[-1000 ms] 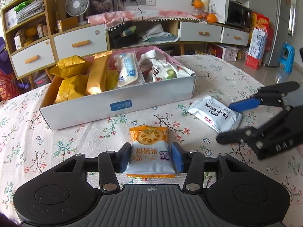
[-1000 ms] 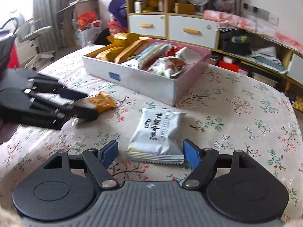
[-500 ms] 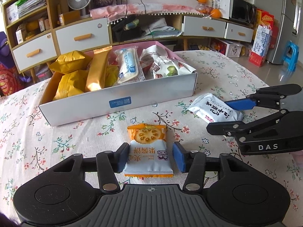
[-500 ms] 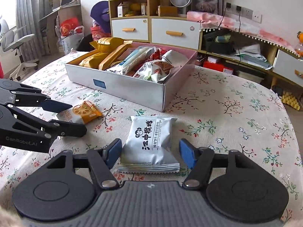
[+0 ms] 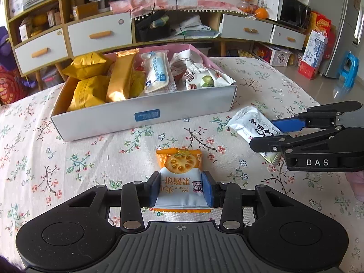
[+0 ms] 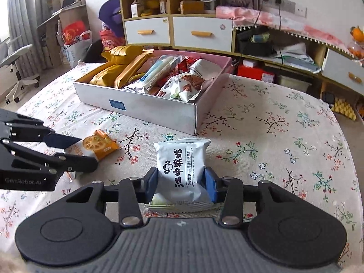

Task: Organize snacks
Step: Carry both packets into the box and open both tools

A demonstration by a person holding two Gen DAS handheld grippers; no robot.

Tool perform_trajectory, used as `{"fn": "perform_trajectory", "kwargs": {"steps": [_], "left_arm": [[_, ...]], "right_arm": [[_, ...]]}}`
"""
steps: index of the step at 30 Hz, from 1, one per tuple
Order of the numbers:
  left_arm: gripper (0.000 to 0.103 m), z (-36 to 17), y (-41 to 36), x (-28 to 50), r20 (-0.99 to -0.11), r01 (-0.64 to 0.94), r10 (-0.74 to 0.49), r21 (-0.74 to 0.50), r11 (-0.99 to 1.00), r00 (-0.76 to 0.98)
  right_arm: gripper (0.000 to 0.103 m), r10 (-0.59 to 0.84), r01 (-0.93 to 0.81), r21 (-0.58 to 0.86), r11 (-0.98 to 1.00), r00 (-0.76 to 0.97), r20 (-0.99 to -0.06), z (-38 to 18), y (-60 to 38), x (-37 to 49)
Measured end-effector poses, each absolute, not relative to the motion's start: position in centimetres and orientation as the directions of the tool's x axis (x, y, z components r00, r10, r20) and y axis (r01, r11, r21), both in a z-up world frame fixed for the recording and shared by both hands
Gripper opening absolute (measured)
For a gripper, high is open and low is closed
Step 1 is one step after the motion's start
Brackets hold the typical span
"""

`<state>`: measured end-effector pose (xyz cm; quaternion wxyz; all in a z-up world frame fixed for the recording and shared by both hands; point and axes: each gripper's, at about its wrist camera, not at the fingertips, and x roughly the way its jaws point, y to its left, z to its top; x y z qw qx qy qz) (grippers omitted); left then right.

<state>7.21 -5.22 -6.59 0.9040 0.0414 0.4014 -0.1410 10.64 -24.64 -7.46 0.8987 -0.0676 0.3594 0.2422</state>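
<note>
My left gripper [image 5: 181,188] is shut on an orange and white jam biscuit packet [image 5: 179,177] that lies on the flowered tablecloth. My right gripper [image 6: 180,185] is shut on a white snack packet with black characters [image 6: 180,170]; its sides are pinched in. The white packet [image 5: 252,125] and the right gripper [image 5: 273,134] also show at the right of the left wrist view. The biscuit packet [image 6: 100,145] and left gripper [image 6: 77,151] show at the left of the right wrist view. A white and pink box [image 5: 145,116] with several snack packs stands behind both packets.
The table has a flowered cloth [image 5: 56,159]. Behind it stand wooden shelves with white drawers [image 5: 100,34], a fan and clutter. The round table edge [image 6: 341,136] falls off at the right, with floor beyond. An office chair [image 6: 16,68] stands far left.
Both grippers have closed in from wide open onto their packets. The left pads now press the biscuit packet; the right pads now squeeze the white packet.
</note>
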Motion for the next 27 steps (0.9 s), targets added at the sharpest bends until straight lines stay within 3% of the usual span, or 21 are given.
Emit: {"fn": "perform_trajectory", "kwargs": {"steps": [16,27], "left_arm": [[0.036,-3.2,-2.4,7.3,-0.679,0.239,-0.241,-0.099,0.966,0.694],[0.036,-1.8,-1.4,13.0,-0.63,0.236,-0.272,-0.142,0.961,0.728]], "right_arm": [[0.04,0.396,-0.427,0.112,0.897,0.664,-0.634,-4.1,-24.0,10.9],[0.04,0.38,-0.348,0.172,0.922,0.718,-0.583,-2.1,-22.6,15.4]]}}
